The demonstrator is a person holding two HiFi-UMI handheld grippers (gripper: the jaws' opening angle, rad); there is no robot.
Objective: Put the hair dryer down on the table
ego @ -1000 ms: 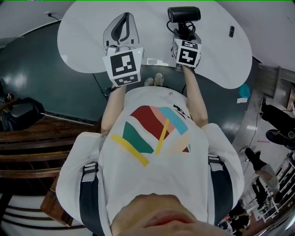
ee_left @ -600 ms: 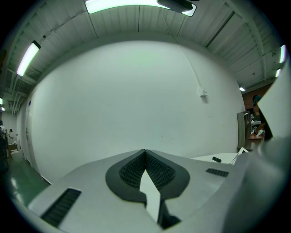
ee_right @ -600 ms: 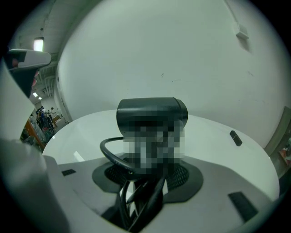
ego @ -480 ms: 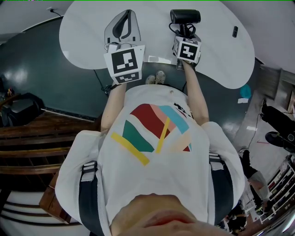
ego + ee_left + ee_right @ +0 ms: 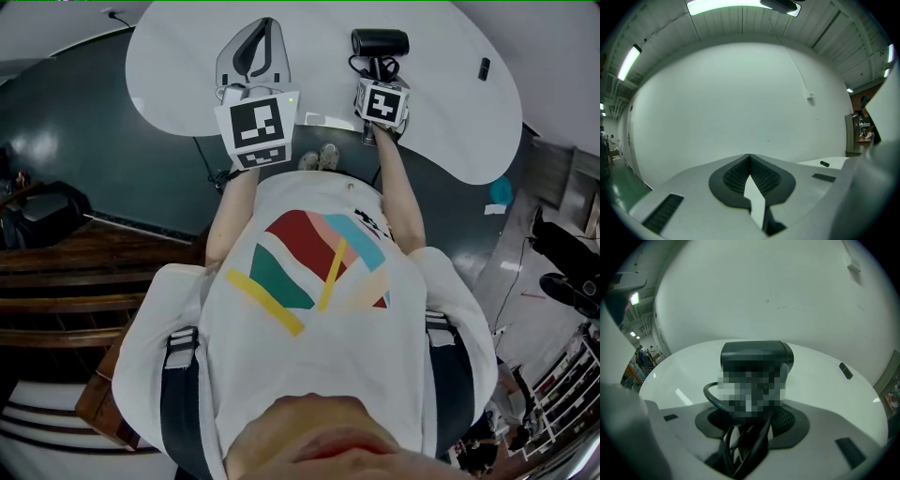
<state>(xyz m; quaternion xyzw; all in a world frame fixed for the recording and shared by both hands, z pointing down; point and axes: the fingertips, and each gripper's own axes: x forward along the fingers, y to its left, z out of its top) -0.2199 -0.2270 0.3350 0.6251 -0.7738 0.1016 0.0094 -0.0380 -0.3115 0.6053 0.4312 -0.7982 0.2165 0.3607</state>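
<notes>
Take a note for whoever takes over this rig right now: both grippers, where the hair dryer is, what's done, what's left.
Left hand-held gripper: shut, empty, held over the table.
Right hand-held gripper: shut on the hair dryer, its cord looped by the jaws.
Hair dryer: above the white table; I can't tell whether it touches the top.
Done: dryer is over the table.
Left: set it down, open the jaws, withdraw.
</notes>
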